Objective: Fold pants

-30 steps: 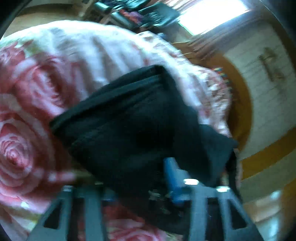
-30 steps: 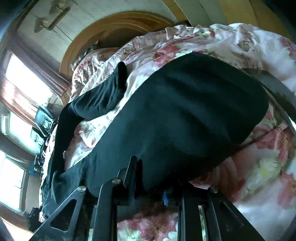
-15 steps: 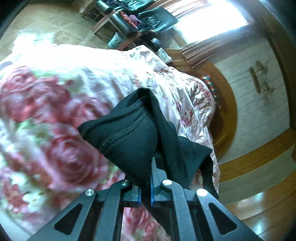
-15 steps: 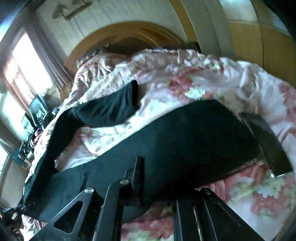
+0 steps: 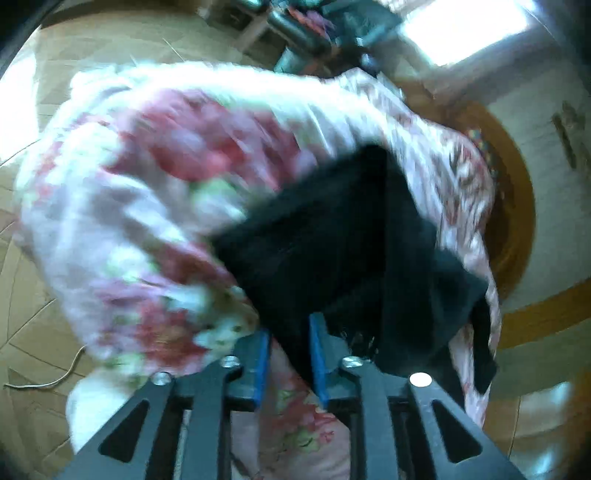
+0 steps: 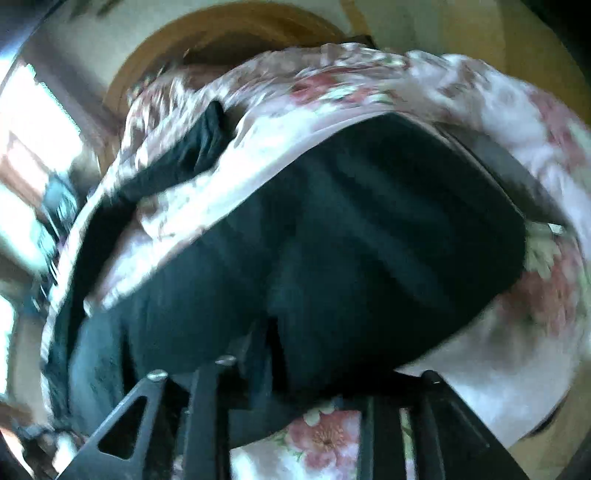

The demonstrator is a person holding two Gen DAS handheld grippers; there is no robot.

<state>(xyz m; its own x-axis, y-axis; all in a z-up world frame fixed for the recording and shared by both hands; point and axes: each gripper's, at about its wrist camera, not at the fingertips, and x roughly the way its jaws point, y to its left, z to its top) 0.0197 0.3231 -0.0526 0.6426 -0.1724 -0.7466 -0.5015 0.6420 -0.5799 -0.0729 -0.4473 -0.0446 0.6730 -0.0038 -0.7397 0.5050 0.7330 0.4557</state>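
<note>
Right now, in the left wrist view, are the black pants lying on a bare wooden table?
No, the black pants lie on a pink floral bedspread draped over a bed.

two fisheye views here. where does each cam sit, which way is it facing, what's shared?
Left wrist: on the left gripper, looking down along its blue-padded fingers at the black pants on the floral bedspread; jaws opening, fabric between.
Right wrist: on the right gripper, angled down over the pants; jaws opening, tips hidden by cloth.
Shared: pants, bedspread, curved wooden headboard.
</note>
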